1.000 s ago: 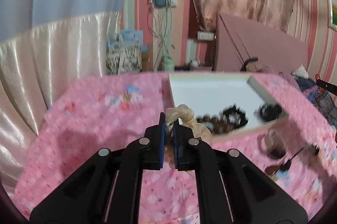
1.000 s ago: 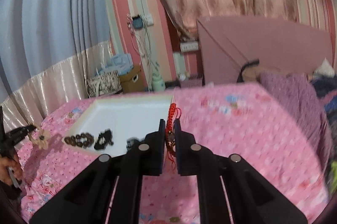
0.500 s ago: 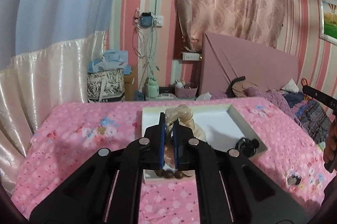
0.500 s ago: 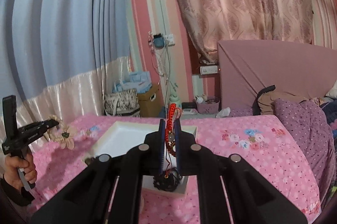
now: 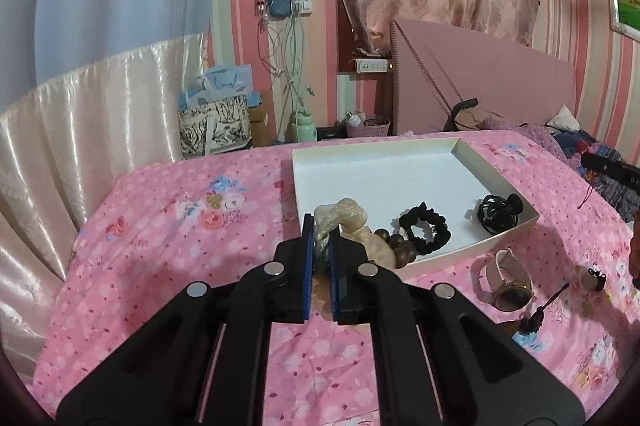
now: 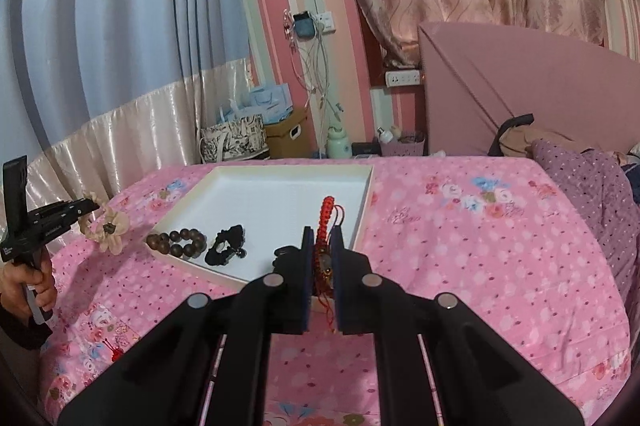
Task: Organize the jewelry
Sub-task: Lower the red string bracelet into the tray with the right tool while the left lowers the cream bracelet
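My left gripper [image 5: 321, 226] is shut on a beige fabric flower scrunchie [image 5: 344, 214], just off the near left corner of the white tray [image 5: 380, 173]. Inside the tray lie a brown bead bracelet [image 5: 394, 246], a black scrunchie [image 5: 424, 228] and a black hair claw [image 5: 500, 211]. My right gripper [image 6: 322, 238] is shut on a red braided bracelet [image 6: 325, 222] above the near right part of the tray [image 6: 280, 193]. The right wrist view shows the left gripper [image 6: 90, 203] holding the flower [image 6: 106, 226] at far left, with a hand [image 6: 38, 278] on its handle.
On the pink floral bedspread [image 5: 180, 226], right of the tray, lie a pink-strapped watch [image 5: 510, 282], a dark hairpin [image 5: 540, 310] and a small dark piece [image 5: 594, 276]. A purple dotted blanket [image 6: 592, 193] covers the bed's right side. Bags and bottles stand behind the bed.
Both views tilted up half a second ago and have dropped again. The right gripper has sunk toward the tray's near corner. The left gripper now sits left of the tray. Both grips are unchanged.
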Demonstrator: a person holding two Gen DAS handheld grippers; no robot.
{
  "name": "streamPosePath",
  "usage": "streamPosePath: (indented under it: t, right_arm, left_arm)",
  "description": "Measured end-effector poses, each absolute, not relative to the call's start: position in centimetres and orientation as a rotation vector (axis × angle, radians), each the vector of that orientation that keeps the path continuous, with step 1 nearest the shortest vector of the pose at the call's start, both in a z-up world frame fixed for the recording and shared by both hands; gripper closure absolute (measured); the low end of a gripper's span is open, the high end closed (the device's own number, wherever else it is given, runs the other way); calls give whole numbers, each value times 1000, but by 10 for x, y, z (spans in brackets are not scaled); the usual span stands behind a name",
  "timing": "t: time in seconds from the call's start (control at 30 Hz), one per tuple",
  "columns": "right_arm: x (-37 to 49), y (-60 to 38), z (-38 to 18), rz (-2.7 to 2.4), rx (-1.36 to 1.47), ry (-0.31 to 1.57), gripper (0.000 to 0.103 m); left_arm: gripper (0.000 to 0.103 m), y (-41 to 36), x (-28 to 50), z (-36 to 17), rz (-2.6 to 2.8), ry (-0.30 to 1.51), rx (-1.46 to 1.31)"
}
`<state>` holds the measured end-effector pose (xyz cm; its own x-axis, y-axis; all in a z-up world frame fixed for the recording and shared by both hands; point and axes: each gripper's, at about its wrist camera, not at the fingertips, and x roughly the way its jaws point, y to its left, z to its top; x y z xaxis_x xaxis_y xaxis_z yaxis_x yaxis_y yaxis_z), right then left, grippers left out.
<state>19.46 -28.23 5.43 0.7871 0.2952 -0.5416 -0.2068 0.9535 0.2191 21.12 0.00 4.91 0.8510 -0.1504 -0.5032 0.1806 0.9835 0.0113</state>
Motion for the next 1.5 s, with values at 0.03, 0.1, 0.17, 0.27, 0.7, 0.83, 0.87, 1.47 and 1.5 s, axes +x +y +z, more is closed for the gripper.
streamPosePath:
  t: [0.03, 0.1, 0.17, 0.27, 0.7, 0.83, 0.87, 1.47, 1.5]
  right_arm:
    - [195, -280, 54, 272, 146, 611, 95]
    - [198, -273, 57, 274, 128, 616, 95]
    - [202, -267, 65, 278, 124, 610, 95]
    - [213, -255, 78, 298, 125, 603, 95]
    - [266, -190, 42, 361, 156, 674, 95]
    - [278, -165, 6, 378, 116, 757, 95]
    - [278, -160, -1, 379, 102, 771, 95]
    - [284, -155, -42, 334, 62, 872, 93]
    - [283, -156, -43, 329, 61, 873, 93]
  left_arm:
    - [99, 0, 213, 49, -174, 528, 55]
    - [99, -2, 218, 51, -185, 534, 55]
    - [99, -5, 222, 58, -189, 528, 57]
    - [99, -11, 230, 74, -199, 507, 39]
    - [98, -38, 286, 25, -188, 557, 25]
    - [99, -34, 299, -1, -175, 612, 13]
    - [99, -35, 302, -6, -171, 625, 14]
    - [97, -39, 308, -28, -154, 651, 31]
    - [96, -39, 308, -29, -153, 651, 30]
